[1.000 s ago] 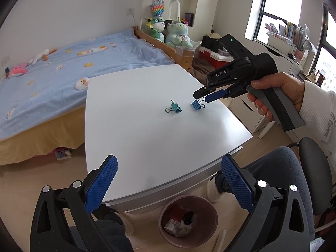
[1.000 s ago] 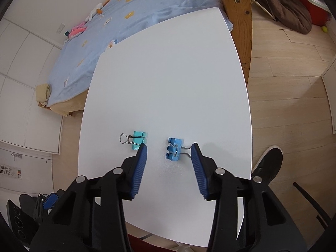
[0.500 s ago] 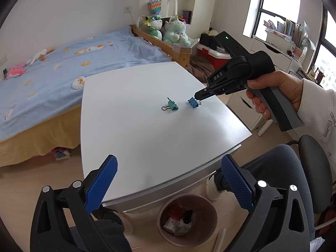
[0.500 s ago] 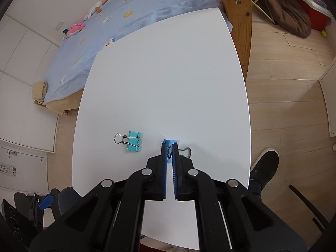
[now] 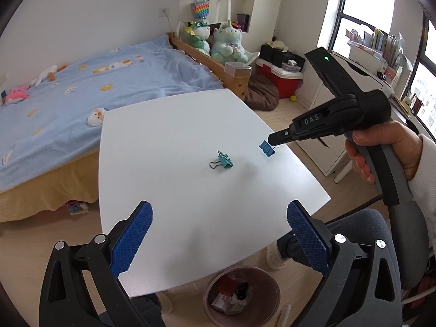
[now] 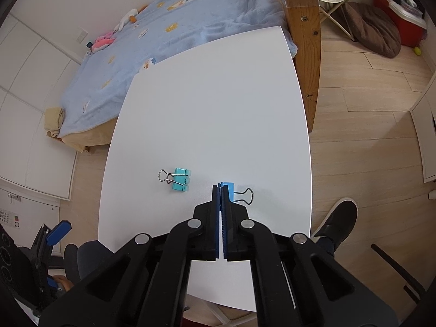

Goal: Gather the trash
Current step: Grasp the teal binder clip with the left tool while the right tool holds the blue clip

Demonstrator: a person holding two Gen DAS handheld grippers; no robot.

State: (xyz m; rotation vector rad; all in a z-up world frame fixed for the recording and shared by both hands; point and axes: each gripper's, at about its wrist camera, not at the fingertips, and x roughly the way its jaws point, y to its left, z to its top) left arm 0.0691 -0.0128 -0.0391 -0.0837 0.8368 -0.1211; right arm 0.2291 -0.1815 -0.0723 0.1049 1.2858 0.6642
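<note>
My right gripper (image 6: 220, 188) is shut on a blue binder clip (image 6: 229, 190) and holds it just above the white table (image 6: 212, 103); the left wrist view shows the same gripper (image 5: 269, 139) with the clip (image 5: 266, 148) hanging from its tips. A teal binder clip (image 5: 224, 160) lies on the table to its left, also in the right wrist view (image 6: 179, 182). My left gripper (image 5: 219, 238) is open and empty above the table's near edge. A brown trash bin (image 5: 242, 295) with litter inside stands on the floor below that edge.
A bed with a blue blanket (image 5: 81, 87) borders the table's far side, with a wooden bed post (image 6: 302, 27) at its corner. A grey chair (image 5: 381, 234) and a foot in a black shoe (image 6: 336, 218) are at the near right.
My right gripper closed on the blue binder clip and has lifted it slightly off the table. My left gripper has shifted a little but stays open.
</note>
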